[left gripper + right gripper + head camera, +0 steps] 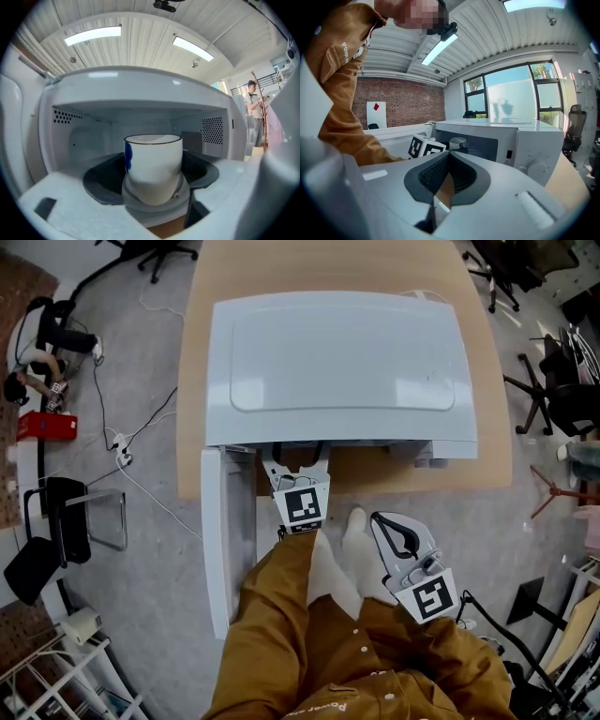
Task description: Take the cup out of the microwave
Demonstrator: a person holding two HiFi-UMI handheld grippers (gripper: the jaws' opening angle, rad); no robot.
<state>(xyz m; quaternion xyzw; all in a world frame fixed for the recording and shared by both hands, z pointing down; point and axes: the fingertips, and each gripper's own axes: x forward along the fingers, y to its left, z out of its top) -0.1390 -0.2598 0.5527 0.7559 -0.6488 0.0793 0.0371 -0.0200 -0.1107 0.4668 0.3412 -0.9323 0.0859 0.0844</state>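
The left tongs (152,182) clamp the cup (153,157) at the microwave (337,367) mouth. A weak grip could let it slip and spill. The right tongs (446,176) are pressed together, empty.

Bright, even light from ceiling strips (93,35); fisheye edges bend and darken.

white cup (152,168) with a thin dark rim and a blue blotch on its left side, standing upright, pinched between the left gripper's (151,183) jaws right at the mouth of the white microwave (337,367). microwave door (228,540) hangs wide open, the box sits on a wooden table (493,399).
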